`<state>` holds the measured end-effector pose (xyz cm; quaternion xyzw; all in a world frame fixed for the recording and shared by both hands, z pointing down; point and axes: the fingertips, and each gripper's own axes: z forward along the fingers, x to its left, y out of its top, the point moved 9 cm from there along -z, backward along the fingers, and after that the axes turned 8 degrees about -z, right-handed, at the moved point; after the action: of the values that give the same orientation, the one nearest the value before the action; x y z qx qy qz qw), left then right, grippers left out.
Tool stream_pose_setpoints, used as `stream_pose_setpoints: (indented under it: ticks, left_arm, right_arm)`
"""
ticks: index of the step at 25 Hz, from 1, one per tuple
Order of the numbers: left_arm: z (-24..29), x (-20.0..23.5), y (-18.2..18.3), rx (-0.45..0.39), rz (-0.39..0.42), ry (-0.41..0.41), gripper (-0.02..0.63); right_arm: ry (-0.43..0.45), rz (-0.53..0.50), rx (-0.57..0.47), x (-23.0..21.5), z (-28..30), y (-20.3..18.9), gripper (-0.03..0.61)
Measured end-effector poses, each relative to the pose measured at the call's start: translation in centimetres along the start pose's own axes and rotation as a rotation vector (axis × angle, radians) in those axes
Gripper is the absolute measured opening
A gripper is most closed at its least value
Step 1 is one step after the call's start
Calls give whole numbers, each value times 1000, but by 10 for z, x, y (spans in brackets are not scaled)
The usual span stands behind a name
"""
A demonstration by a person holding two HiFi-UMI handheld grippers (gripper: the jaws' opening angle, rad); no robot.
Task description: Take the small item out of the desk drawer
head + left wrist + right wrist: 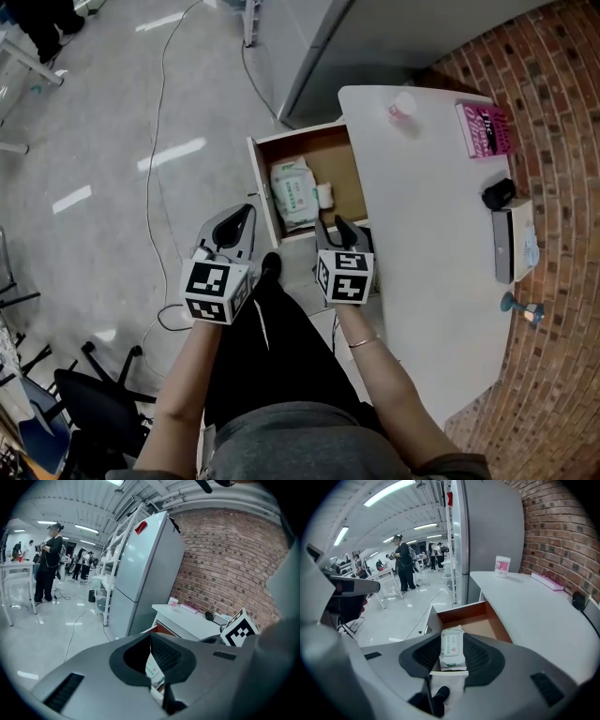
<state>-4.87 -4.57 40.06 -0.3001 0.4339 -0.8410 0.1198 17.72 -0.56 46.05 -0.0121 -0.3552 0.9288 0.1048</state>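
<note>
The desk drawer [343, 167] stands pulled open, brown inside. In it lie a white and green wipes pack [294, 192] and, at its right, a small white item [325, 195]. My right gripper [334, 228] hovers just before the drawer's near end, open, nothing between its fingers; in the right gripper view the wipes pack [452, 648] shows through the gap. My left gripper [246, 216] hangs to the left of the drawer's front, jaws a little apart and empty, with the pack [153, 670] seen between them.
On the white desk [422, 244] are a small pink-labelled cup [402, 108], a pink box [487, 128], a black object [498, 193] and a grey device [511, 244]. A grey fridge [145, 573] stands behind it. Cables [159, 122] cross the floor, near a black chair base [94, 394].
</note>
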Motion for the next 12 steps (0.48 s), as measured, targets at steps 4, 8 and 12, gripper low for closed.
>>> stream_pose_setpoints:
  ticks: [4,8,12]
  left_arm:
    - [20,15,0,39,0,-48,23]
    - [35,35,-2,80,-4,-86,23]
    - [50,52,-1,102,0,-113,23]
  right_arm:
    - [-35,-20,70,-4,27,-2,155]
    - [-71,-15,130,-3,53,-5,153]
    - [-104,-6,181,-3,77,-7,153]
